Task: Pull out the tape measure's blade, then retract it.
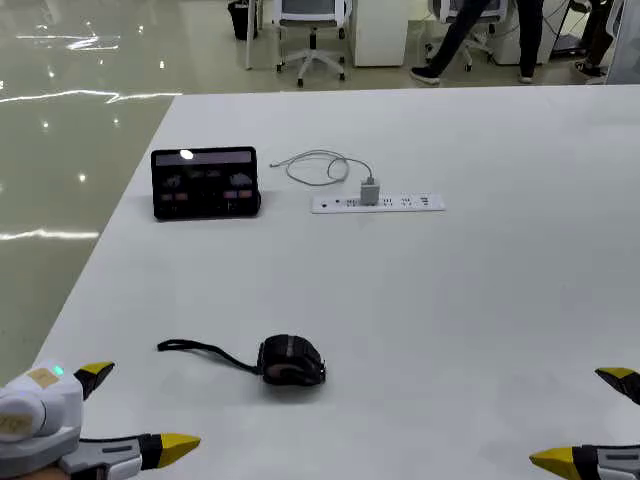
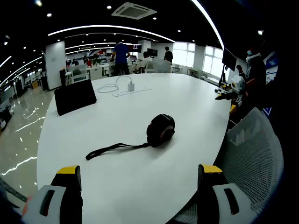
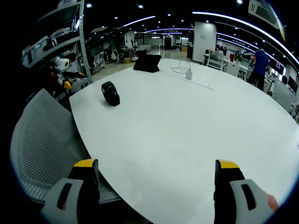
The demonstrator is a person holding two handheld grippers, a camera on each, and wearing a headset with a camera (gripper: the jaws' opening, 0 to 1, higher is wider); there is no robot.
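Black tape measure (image 1: 291, 361) on white table (image 1: 450, 300) (strap (image 1: 200, 349) trailing), left tongs (image 1: 142, 405), right tongs (image 1: 580, 418) both spread, empty.

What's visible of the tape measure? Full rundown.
The tape measure is a compact, rounded black case, plastic or rubber by the look, with a lighter reddish patch on one face in the left gripper view. No blade is drawn out. A black strap trails from it, slack on the white table. It sits near the table's front edge, touching just the tabletop; the left claw and right claw are open and apart from it.
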